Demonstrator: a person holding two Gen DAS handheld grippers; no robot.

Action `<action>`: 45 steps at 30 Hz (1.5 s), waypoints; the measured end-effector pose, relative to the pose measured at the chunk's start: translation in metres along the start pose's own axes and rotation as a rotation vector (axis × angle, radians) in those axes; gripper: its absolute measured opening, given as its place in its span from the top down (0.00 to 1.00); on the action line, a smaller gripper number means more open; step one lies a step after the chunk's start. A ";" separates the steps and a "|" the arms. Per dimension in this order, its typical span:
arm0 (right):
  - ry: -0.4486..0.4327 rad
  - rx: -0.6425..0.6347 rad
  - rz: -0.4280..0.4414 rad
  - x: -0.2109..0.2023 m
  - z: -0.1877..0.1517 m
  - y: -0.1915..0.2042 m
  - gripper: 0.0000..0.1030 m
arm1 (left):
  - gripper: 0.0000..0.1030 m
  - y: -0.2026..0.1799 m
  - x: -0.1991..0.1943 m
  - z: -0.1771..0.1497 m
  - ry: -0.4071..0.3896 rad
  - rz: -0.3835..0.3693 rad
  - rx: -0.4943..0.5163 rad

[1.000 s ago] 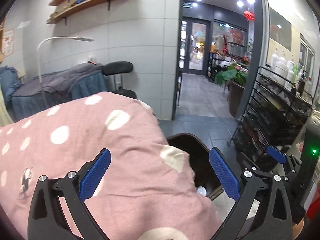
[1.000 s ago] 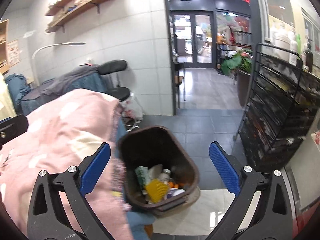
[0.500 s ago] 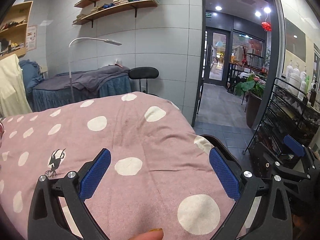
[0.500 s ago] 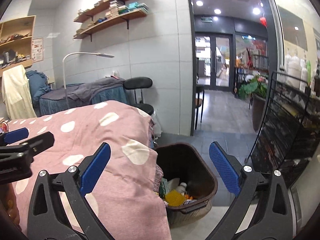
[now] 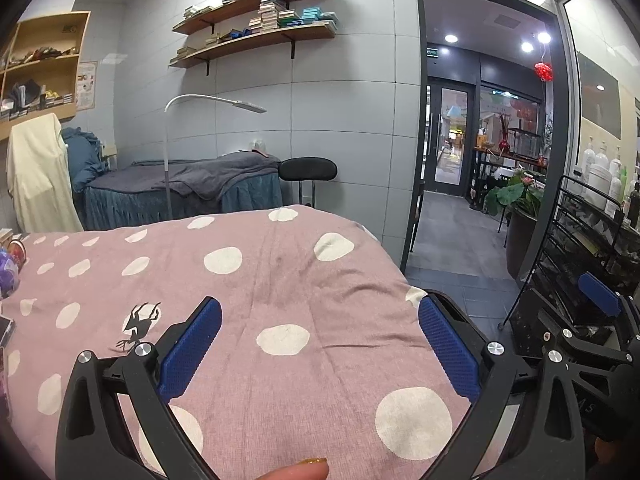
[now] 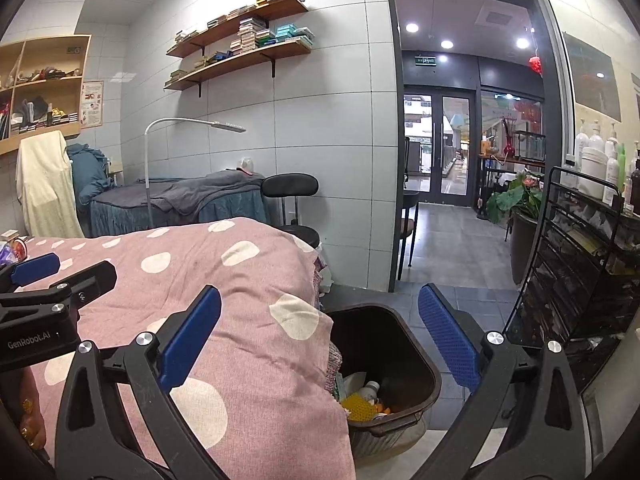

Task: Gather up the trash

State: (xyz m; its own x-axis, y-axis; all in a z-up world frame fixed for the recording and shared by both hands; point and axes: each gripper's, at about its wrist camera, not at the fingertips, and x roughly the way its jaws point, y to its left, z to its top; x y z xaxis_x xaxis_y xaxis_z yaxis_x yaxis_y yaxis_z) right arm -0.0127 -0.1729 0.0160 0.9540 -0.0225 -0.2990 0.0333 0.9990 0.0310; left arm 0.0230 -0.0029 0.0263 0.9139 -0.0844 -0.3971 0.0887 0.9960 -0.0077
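A dark brown trash bin (image 6: 420, 364) stands on the floor beside the bed's end, holding a small bottle (image 6: 370, 389), a yellow mesh item (image 6: 358, 407) and other scraps. In the left wrist view only its rim (image 5: 454, 304) peeks past the blanket. My left gripper (image 5: 320, 350) hangs open over the pink polka-dot blanket (image 5: 260, 280), with nothing between its blue pads. My right gripper (image 6: 320, 344) is open too, empty, above the blanket's edge and the bin. The left gripper (image 6: 36, 284) shows at the left of the right wrist view.
Small items (image 5: 12, 264) lie at the blanket's far left edge. A black wire rack (image 6: 580, 280) with bottles stands at the right. Behind are a grey massage bed (image 6: 180, 204), a floor lamp (image 6: 192, 126), a black stool (image 6: 290, 188) and an open doorway (image 6: 436, 184).
Both grippers have risen and tilted up, so the blanket and bin sit lower and further away in both views. Both stayed open and empty.
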 end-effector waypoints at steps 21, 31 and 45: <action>0.008 0.007 -0.008 0.006 0.000 0.000 0.06 | 0.06 0.001 0.000 0.001 0.009 -0.001 -0.003; 0.005 0.009 -0.011 0.006 -0.001 -0.001 0.06 | 0.06 0.001 0.001 0.002 0.018 -0.007 -0.002; 0.009 0.009 -0.012 0.006 0.000 -0.002 0.06 | 0.06 0.002 0.003 0.003 0.021 -0.011 -0.002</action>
State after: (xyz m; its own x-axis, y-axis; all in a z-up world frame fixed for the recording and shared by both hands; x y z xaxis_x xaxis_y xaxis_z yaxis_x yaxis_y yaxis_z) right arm -0.0073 -0.1746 0.0140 0.9508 -0.0337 -0.3080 0.0472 0.9982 0.0365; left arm 0.0266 -0.0008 0.0276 0.9044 -0.0952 -0.4160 0.0984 0.9951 -0.0138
